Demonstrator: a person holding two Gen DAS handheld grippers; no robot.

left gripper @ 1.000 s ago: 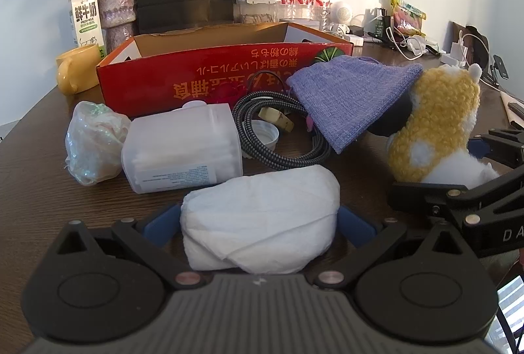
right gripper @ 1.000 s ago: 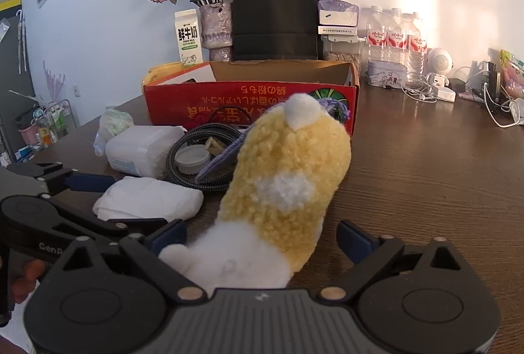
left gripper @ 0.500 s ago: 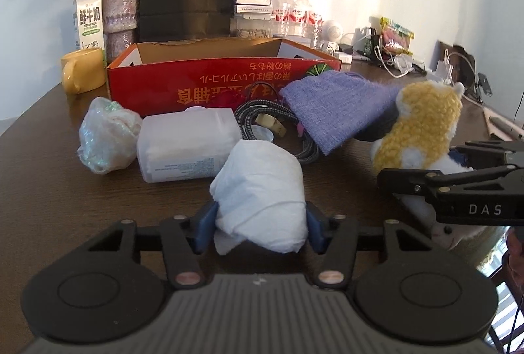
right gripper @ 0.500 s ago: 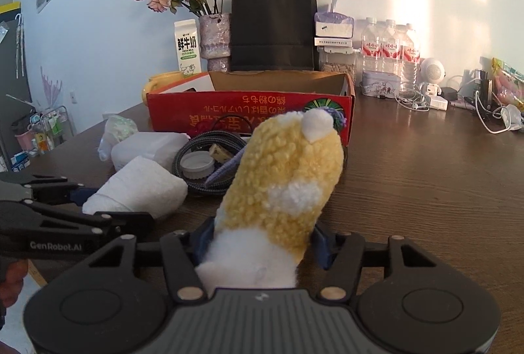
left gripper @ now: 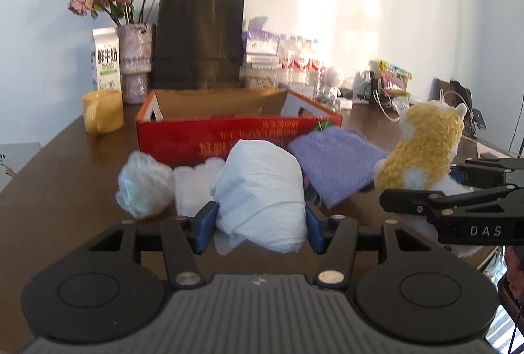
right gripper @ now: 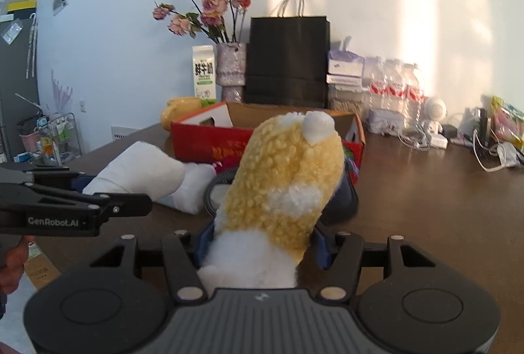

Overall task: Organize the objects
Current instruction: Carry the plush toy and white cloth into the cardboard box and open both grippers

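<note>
My left gripper (left gripper: 260,226) is shut on a soft white bundle (left gripper: 262,193), lifted off the brown table (left gripper: 65,164). My right gripper (right gripper: 262,242) is shut on a yellow-and-white plush toy (right gripper: 285,183), also raised; the same plush toy (left gripper: 422,150) shows at the right of the left wrist view, and the white bundle (right gripper: 144,170) at the left of the right wrist view. Behind both stands an open red cardboard box (left gripper: 235,127). On the table in front of it lie a purple cloth (left gripper: 337,167), a white pack (left gripper: 190,190) and a crumpled clear bag (left gripper: 144,186).
A black paper bag (left gripper: 199,39), a vase of flowers (left gripper: 134,59), a milk carton (left gripper: 104,59) and a yellow mug (left gripper: 101,114) stand behind the box. Water bottles (right gripper: 396,85) and cables (right gripper: 491,150) crowd the back right. A coiled black cable (right gripper: 219,183) lies beside the box.
Both grippers closed from wide open onto their objects, the left on the white bundle and the right on the plush toy. Both then rose with them off the table.
</note>
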